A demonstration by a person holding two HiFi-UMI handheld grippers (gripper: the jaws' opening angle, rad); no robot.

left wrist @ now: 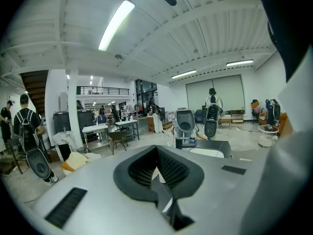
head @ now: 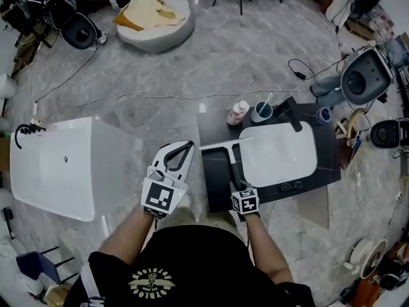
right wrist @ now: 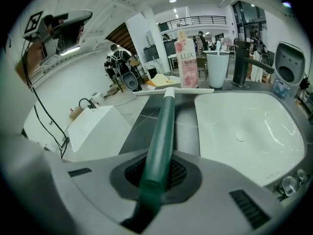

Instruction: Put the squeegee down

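Squeegee [right wrist: 164, 126] in right gripper [right wrist: 155, 174], cup [right wrist: 217, 71] holding stick [right wrist: 218, 45]

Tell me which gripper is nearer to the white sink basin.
Right. The right gripper, shut on the squeegee, is over the dark counter at the sink basin's near left corner; the left gripper hangs farther left, off the counter, over the floor.

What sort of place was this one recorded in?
Probably a big open lab or workshop, not a real bathroom: the sink counter stands alone on a stone floor, cables trail across it, and work tables stand under strip lights beyond.
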